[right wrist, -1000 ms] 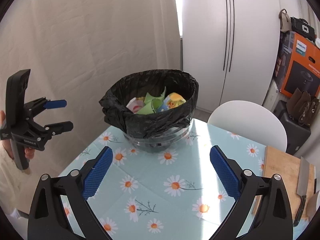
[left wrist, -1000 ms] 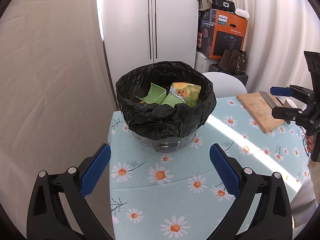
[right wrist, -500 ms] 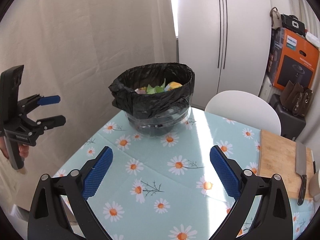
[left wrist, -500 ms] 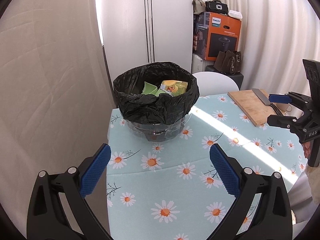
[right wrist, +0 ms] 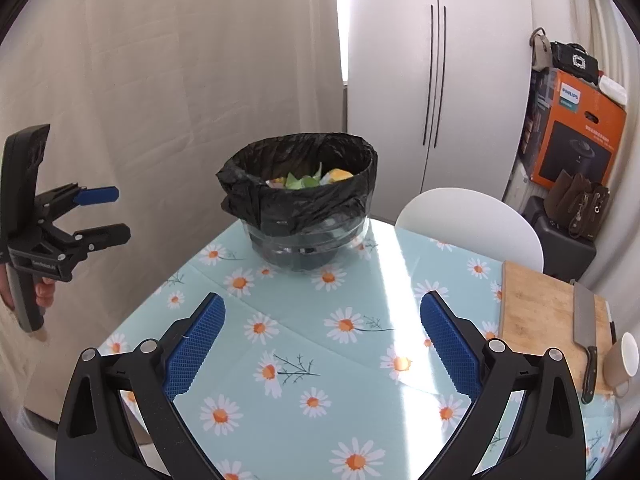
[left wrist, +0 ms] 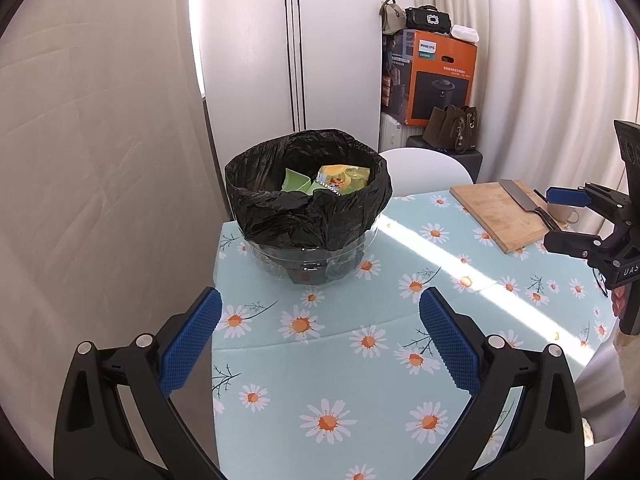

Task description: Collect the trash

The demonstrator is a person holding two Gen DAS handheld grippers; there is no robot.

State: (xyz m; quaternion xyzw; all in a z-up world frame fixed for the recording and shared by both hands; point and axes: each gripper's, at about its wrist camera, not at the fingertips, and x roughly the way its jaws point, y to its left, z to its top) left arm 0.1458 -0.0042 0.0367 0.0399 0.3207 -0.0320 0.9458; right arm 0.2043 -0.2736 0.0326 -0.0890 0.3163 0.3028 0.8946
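Right wrist: mug half cut off.

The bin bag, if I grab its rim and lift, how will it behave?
The bin bag looks thin and crinkled, so probably floppy. It holds only wrappers, so likely light. Its clear bin might lift or tip with it.

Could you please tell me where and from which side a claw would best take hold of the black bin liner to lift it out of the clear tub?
Probably the folded-over cuff of the black bin liner, where it drapes outside the clear tub. Come in level from the near side, pinching the loose hanging plastic. The left claw is open and faces it; the trash stays inside.
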